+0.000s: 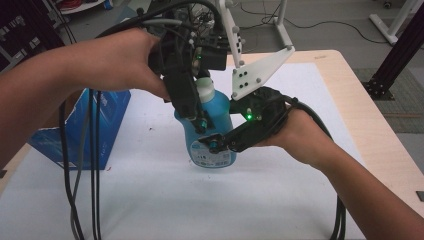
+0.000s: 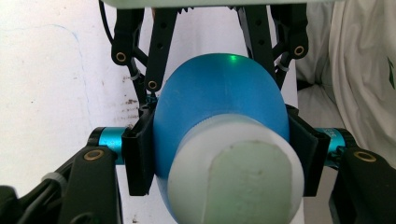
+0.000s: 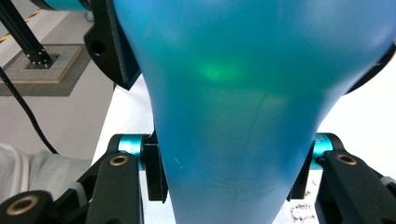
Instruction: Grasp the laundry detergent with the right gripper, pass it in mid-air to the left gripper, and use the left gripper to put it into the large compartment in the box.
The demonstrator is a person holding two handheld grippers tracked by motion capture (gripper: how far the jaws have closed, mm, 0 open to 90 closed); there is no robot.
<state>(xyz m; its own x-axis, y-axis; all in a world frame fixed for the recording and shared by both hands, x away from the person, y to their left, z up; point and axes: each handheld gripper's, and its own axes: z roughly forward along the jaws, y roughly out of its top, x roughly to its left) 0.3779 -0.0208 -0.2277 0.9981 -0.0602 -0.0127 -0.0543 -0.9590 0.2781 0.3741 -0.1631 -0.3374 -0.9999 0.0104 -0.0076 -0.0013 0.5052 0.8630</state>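
A blue bottle [image 1: 220, 111] with a white cap [image 1: 205, 88] stands upright on the white-covered table [image 1: 150, 200], near its middle. From above, my left gripper [image 1: 201, 124] is shut on the bottle's upper body. In the left gripper view both black pads [image 2: 140, 158] press the bottle [image 2: 219, 102] just below its white cap [image 2: 233, 177]. Coming in from the right, my right gripper [image 1: 214, 145] is shut on the bottle's lower body beside the label. The right gripper view puts the blue body [image 3: 238, 116] between my right gripper's [image 3: 229, 175] jaws, and both jaws touch it.
A blue cardboard box [image 1: 80, 130] stands at the table's left edge. Black cables [image 1: 75, 190] hang from my left hand over the front left of the table. A white stand [image 1: 235, 40] rises behind the bottle. The wooden table edge [image 1: 372, 135] runs along the right.
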